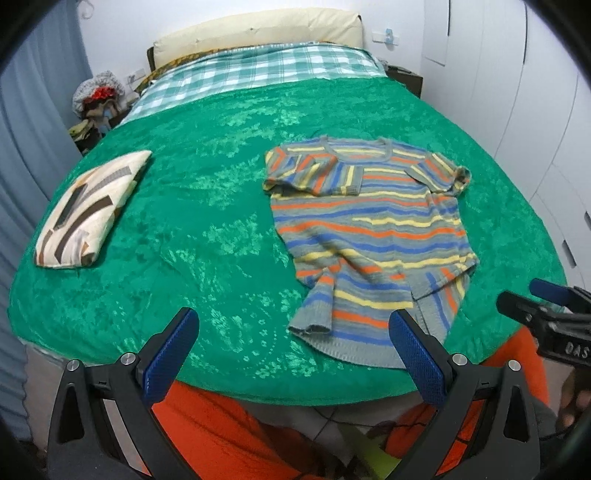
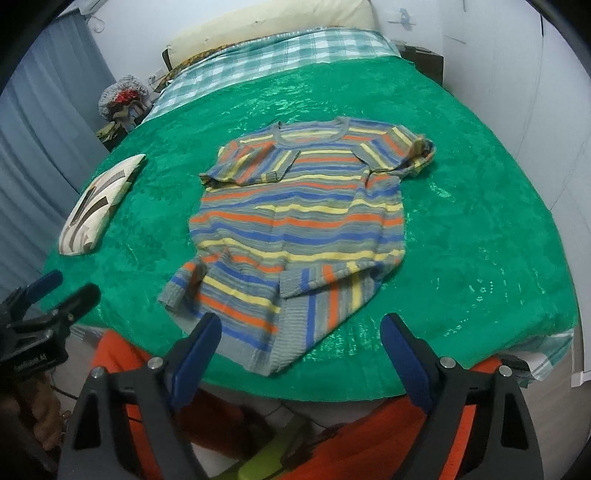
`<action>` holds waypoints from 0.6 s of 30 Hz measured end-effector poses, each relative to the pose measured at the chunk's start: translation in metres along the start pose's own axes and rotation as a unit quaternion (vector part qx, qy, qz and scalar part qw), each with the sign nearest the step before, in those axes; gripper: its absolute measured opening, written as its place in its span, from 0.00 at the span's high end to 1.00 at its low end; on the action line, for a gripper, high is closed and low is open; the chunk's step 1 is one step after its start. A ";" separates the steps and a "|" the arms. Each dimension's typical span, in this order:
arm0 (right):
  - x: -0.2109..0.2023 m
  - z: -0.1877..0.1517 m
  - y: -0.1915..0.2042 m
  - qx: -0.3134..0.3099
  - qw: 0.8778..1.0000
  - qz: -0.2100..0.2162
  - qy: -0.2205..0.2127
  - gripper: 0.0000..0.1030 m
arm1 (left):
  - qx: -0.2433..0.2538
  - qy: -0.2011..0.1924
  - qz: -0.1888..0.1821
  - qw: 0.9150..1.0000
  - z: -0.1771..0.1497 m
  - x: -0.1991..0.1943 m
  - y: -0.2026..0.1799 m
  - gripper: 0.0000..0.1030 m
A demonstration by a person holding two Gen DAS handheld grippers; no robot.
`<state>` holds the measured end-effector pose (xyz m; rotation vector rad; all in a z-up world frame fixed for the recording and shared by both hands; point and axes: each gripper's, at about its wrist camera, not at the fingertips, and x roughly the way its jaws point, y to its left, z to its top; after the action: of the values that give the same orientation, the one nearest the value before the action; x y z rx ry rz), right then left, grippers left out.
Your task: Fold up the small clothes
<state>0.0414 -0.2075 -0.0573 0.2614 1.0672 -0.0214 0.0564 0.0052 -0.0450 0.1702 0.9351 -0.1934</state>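
A small striped knit sweater [image 1: 373, 236] [image 2: 299, 229] in grey, blue, orange and yellow lies on the green bedspread [image 1: 207, 206] [image 2: 472, 229], neck toward the headboard, both sleeves folded in across the body, its hem near the bed's front edge. My left gripper [image 1: 293, 325] hovers open over the front edge, its right finger above the hem's left part. My right gripper [image 2: 301, 328] hangs open above the hem, nothing between its blue pads. Each gripper shows at the edge of the other's view: the right one [image 1: 532, 295], the left one [image 2: 70, 291].
A folded cream cloth with brown patterns [image 1: 92, 210] [image 2: 99, 206] lies on the bed's left side. A checked blanket [image 1: 255, 70] and pillow [image 1: 258, 33] are at the head. White wardrobe doors [image 1: 517, 92] stand to the right. Orange trousers [image 1: 229, 432] show below.
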 end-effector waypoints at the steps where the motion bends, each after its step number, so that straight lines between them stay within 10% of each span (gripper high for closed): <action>1: 0.003 0.000 -0.001 0.004 1.000 0.004 0.000 0.15 | -0.001 0.006 -0.002 1.000 -0.001 0.002 0.000 0.00; 14: 0.151 0.003 -0.060 0.225 0.967 0.103 0.065 0.39 | -0.016 0.012 0.016 1.000 -0.015 0.000 0.016 0.00; 16: 0.164 0.002 -0.071 0.264 0.955 0.125 0.061 0.85 | -0.019 0.020 0.018 0.999 -0.018 0.002 0.022 0.00; 18: 0.159 0.004 -0.080 0.274 0.950 0.137 0.061 0.96 | -0.028 0.022 0.023 0.999 -0.020 0.003 0.032 0.00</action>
<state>0.1103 -0.2689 -0.2095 0.9233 1.1246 -0.0522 0.0496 0.0402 -0.0571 0.1440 0.9787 -0.1211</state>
